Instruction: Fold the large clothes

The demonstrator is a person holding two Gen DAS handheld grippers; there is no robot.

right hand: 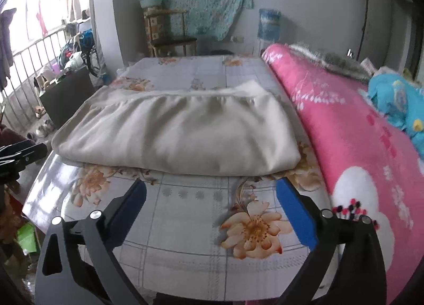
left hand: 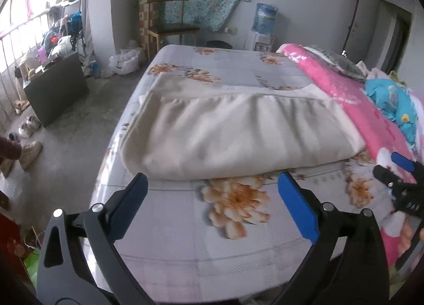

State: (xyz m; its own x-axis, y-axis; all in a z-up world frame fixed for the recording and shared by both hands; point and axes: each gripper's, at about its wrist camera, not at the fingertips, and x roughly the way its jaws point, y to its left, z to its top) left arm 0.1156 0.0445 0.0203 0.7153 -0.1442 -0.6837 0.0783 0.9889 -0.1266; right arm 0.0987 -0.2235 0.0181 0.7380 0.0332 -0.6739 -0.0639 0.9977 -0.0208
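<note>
A cream garment (left hand: 233, 133), already doubled over into a broad rectangle, lies across the middle of a floral-sheeted bed (left hand: 185, 238), its near fold facing both cameras. The left claw (left hand: 212, 188) and the right claw (right hand: 210, 191) hang just short of that fold — jaws spread wide, nothing between them, clear of the cloth. A pink quilt (right hand: 344, 125) runs along the bed's right side, touching the garment's end. One fold looks finished; the next likely calls for each claw to pinch an end — and bring it across.
</note>
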